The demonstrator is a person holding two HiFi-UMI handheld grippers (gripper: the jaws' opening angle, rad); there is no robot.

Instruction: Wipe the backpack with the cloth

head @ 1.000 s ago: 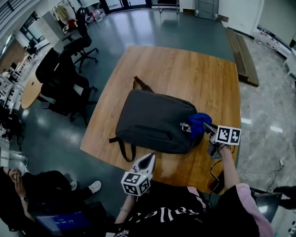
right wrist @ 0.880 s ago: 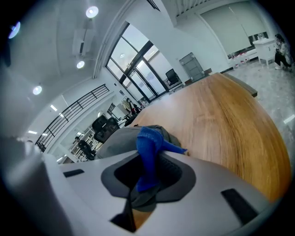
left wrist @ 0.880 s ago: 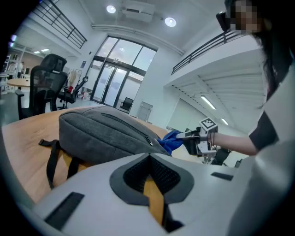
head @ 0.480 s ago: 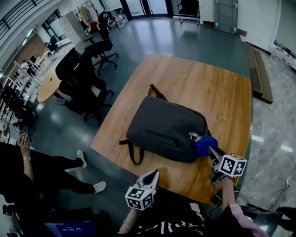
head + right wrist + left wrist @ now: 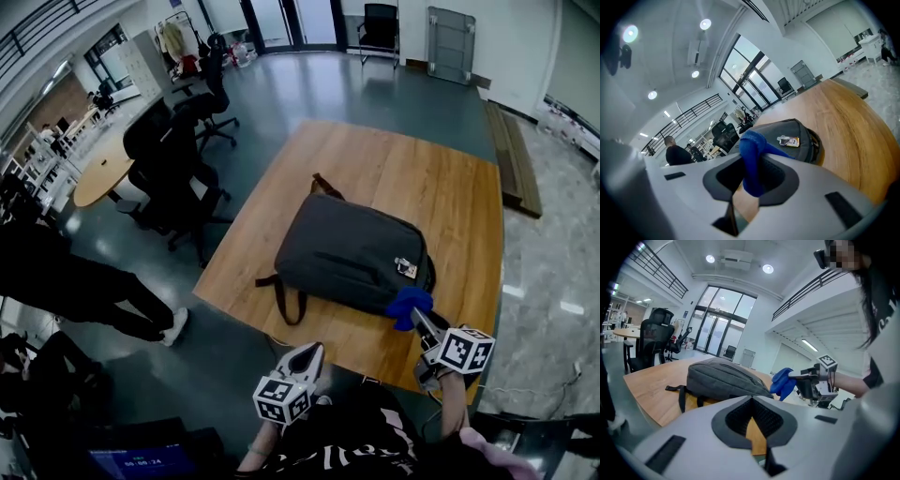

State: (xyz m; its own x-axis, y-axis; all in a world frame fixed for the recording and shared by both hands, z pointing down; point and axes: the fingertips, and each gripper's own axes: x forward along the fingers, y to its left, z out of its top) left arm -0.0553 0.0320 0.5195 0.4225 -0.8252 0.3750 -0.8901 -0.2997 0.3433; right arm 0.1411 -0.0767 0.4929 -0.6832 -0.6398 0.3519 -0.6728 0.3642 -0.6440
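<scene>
Gripping cloth (image 5: 752,161) in right tool (image 5: 418,322) | left tool (image 5: 308,351) clenched, empty | backpack (image 5: 352,251) tag (image 5: 406,267) unreadable.

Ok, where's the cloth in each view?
Head view: cloth lower right, by the backpack's near corner.
Left gripper view: cloth right of centre, beside the backpack.
Right gripper view: cloth centre, between the jaws.
Shared landmark: the backpack.
</scene>
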